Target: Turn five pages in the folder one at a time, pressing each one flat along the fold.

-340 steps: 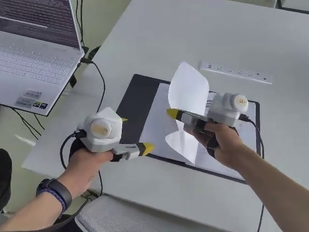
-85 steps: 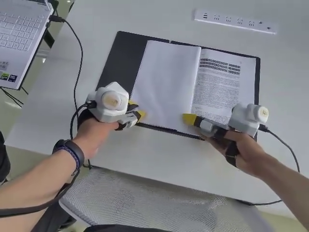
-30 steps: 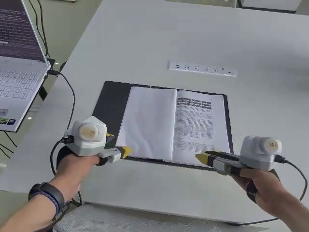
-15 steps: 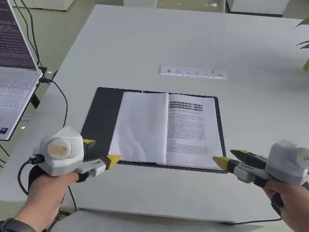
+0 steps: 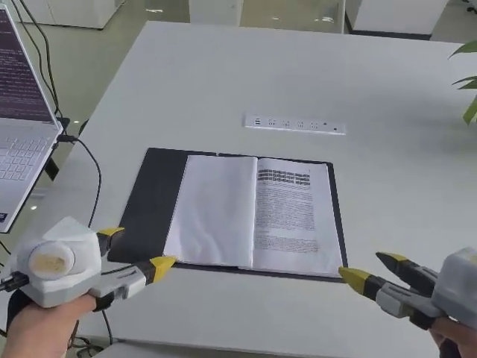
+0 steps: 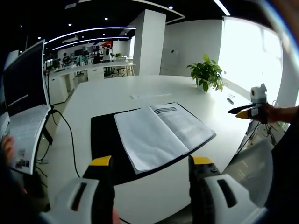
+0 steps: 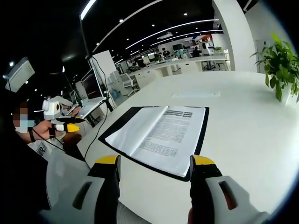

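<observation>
Gaping wide and empty, the left gripper [image 5: 136, 247] and right gripper [image 5: 373, 267] hover off the near edge of the folder [image 5: 153, 201], which lies open and flat on the table [image 5: 223, 74]. Beyond it, the head view shows a power strip [image 5: 294, 124]; the right gripper view brings in a potted plant [image 7: 280, 65].

Bright, even and sharp in head view, down to print lines in folder [image 5: 153, 205]; barely any shadow. Heavy fisheye bending in both gripper views, with dark ceiling [image 6: 93, 14] and blown-out window [image 6: 252, 51].
</observation>
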The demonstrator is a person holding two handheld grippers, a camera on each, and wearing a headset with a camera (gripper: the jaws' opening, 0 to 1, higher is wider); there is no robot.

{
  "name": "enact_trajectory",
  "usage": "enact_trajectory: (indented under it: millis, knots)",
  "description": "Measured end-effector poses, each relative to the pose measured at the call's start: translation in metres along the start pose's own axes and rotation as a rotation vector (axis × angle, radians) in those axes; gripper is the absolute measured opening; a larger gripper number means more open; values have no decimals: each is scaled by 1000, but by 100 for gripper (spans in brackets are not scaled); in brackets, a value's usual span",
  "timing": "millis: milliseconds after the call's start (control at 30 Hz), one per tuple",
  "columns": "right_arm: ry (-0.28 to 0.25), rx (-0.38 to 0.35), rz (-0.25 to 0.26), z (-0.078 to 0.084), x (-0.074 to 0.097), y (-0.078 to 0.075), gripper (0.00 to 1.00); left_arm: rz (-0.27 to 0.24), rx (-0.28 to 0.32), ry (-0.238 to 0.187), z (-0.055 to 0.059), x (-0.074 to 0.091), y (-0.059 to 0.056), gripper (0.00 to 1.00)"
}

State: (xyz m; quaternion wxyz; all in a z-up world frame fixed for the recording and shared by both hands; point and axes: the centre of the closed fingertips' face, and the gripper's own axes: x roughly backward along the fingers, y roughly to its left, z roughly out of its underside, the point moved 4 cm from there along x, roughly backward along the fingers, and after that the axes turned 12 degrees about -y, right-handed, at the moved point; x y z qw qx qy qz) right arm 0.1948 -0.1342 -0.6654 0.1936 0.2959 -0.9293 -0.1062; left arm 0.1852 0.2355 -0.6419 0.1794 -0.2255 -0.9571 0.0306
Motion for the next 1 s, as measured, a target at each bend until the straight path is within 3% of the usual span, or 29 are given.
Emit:
enact_trajectory:
  millis: [500,1000]
  knots:
    - [8,-4,-10,-1,-3,4,60,-29,5,-3,-3,-2,2,66]
    - [23,-21,-9,7,2,8,60,-60,30,4,6,7,0,67]
